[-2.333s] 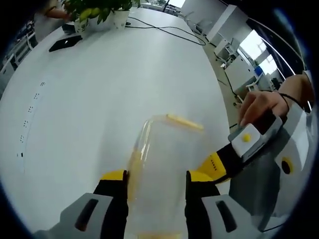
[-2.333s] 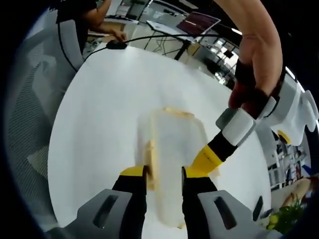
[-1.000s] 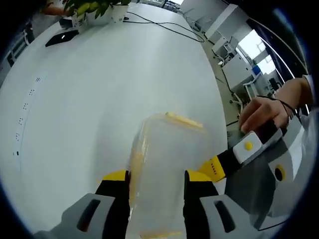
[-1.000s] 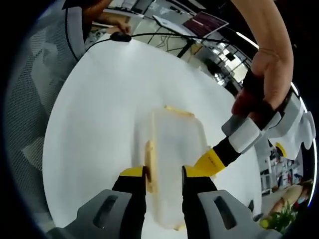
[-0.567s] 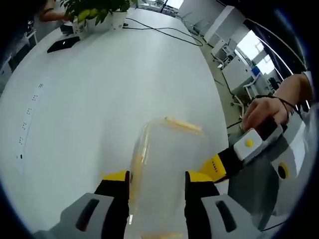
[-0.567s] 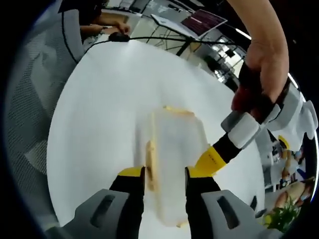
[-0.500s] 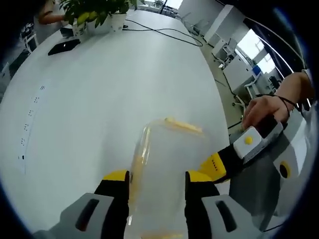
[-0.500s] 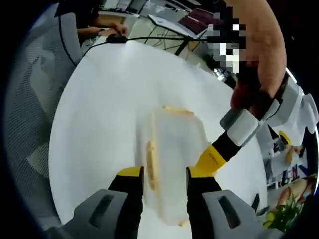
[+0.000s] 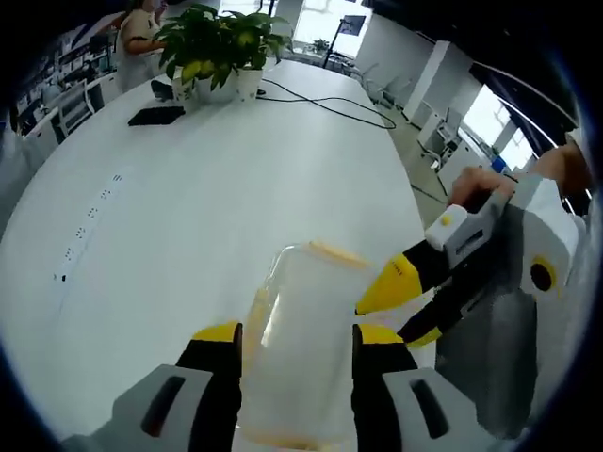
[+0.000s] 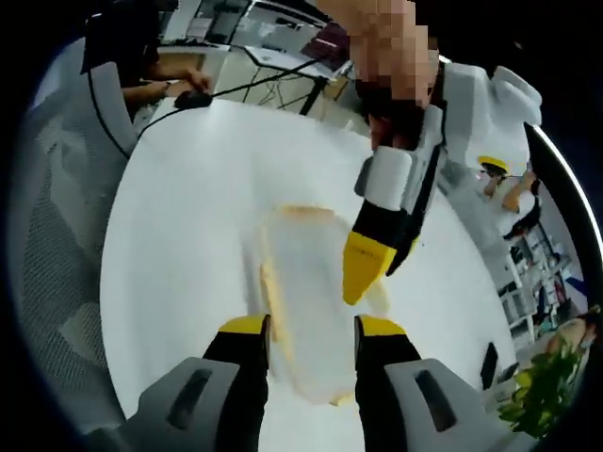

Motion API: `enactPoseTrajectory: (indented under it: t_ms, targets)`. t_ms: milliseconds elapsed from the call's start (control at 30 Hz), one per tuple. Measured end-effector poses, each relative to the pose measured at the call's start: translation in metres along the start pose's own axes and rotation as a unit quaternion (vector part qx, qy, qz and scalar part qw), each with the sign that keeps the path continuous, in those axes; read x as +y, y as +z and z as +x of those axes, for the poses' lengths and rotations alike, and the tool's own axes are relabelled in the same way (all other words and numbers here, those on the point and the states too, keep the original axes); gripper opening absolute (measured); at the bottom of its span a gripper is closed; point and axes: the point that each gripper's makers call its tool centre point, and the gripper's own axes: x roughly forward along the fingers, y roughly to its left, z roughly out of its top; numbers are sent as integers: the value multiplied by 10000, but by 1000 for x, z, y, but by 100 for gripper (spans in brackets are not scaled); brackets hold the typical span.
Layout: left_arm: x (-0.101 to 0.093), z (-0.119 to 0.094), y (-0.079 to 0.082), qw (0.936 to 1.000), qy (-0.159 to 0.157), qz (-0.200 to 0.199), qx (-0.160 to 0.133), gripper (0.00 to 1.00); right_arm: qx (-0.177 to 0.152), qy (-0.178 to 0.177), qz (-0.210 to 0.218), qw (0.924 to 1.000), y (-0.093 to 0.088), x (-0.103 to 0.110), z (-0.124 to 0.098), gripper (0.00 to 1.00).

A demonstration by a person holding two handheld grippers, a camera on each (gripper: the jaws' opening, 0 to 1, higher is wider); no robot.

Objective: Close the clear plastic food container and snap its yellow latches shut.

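Opposed close views, shared container (image 9: 301,348)

- A long white worktop (image 9: 217,188) ran away from the camera in the left gripper view.
- A potted plant (image 9: 219,42) stood at its far end, with a black cable (image 9: 325,102) trailing beside it and a dark flat device (image 9: 156,115) nearby.
- Bright windows (image 9: 495,118) lit the right side, past white desks.
- In the right gripper view, a grey mesh chair (image 10: 66,188) stood left of the worktop.
- A laptop (image 10: 330,45) sat beyond the far edge.
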Motion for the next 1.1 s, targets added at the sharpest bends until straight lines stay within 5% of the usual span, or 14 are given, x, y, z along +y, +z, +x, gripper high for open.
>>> enactPoseTrajectory:
  t_ms: [467, 800, 1100]
  targets:
    - [-11, -23, -17, 9875, 672, -426, -1363, 44, -99, -189, 672, 9975, -12, -11, -12, 42]
    - [-11, -37, -32, 9650, 1457, -479, -2129, 47, -23, -322, 990, 9946, -28, -12, -18, 46]
    - [-12, -42, -56, 9437, 1792, -934, -2620, 46, 115, -444, 1270, 9908, -47, -14, -18, 47]
